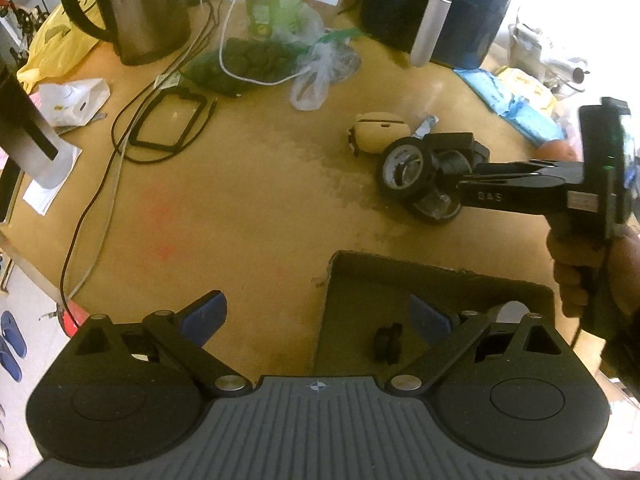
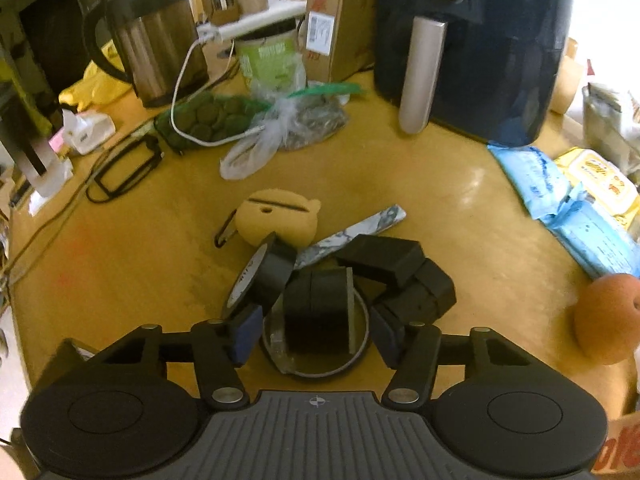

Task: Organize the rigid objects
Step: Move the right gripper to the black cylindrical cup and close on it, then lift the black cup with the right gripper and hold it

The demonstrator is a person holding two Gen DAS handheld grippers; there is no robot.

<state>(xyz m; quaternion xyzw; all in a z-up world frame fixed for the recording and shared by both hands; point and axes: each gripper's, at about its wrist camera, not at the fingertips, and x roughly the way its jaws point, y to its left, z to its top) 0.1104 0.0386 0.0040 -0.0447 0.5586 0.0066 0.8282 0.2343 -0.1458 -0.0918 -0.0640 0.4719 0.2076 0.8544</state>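
the wooden table [image 1: 240,200] was yellow-brown and crowded: steel kettle [image 1: 140,12] back left, dark air fryer [image 2: 472,48] back right, bags of food and a white cable [image 2: 180,92] between them, blue wipe packs [image 2: 532,176] and an orange fruit [image 2: 604,320] on the right side.

my left gripper [image 1: 316,320] hung wide open over the near table edge, one blue pad above an open cardboard box [image 1: 440,280] with a small black part [image 1: 387,343] inside.

my right gripper [image 2: 316,332] was open, its blue pads either side of an upright black tape roll [image 2: 320,308] in the pile of tape rolls and black blocks [image 2: 384,260]; contact not clear. a tan pouch [image 2: 276,216] lay just behind.
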